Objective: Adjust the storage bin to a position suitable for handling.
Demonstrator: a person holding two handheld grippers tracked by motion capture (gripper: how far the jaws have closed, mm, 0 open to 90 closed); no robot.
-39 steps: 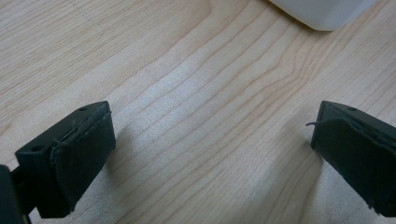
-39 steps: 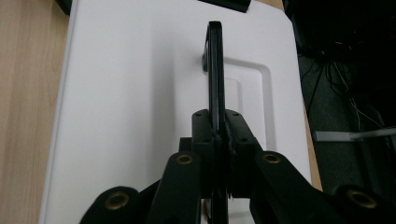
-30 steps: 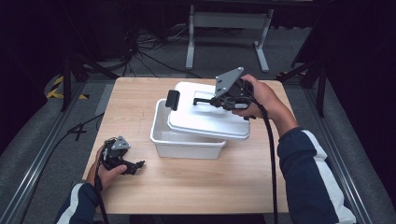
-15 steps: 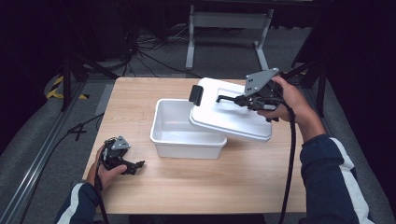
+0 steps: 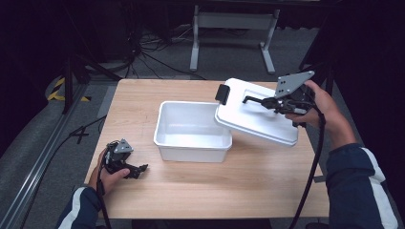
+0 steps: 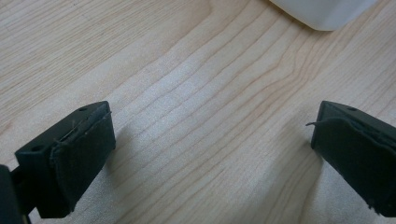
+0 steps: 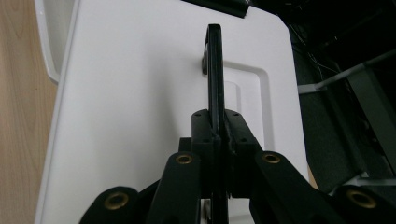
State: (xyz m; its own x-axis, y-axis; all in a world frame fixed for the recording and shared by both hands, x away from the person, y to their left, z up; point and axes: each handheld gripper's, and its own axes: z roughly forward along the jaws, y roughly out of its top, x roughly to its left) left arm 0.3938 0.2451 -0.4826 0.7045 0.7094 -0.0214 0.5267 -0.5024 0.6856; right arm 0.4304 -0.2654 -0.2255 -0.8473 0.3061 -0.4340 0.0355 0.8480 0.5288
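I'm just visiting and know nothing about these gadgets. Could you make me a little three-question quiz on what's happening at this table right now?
1. True or false: the left gripper is clamped on the white bin.
2. By which part does the right gripper hold the white lid? A) black handle B) corner clip C) bare rim
3. Fill in: the lid sits off to the bin's ___ side in the high view, leaving the bin open.

Key:
1. False. Its jaws stand wide apart over bare wooden table.
2. A
3. right
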